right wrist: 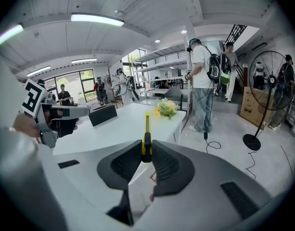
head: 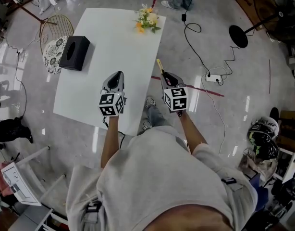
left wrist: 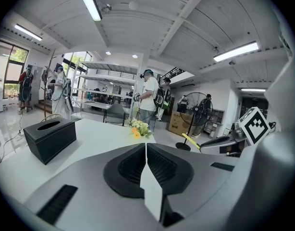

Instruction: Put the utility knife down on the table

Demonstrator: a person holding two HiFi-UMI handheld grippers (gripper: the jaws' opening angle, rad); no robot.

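Right claw point(right wrist: 146, 147) grips the utility knife point(right wrist: 147, 128), which juts ahead.

Our tally around the white table

We count one table point(head: 119, 38), and on it one black tissue box point(head: 74, 53) and one bunch of flowers point(head: 147, 19). We count two grippers, the left gripper point(head: 118, 74) and the right gripper point(head: 166, 75), and one utility knife point(head: 160, 66). On the floor we count one wire chair point(head: 54, 44), one standing fan point(head: 238, 36) and one power strip point(head: 214, 78).

On the table point(head: 119, 44), box point(head: 74, 53) lies left of flowers point(head: 147, 19)
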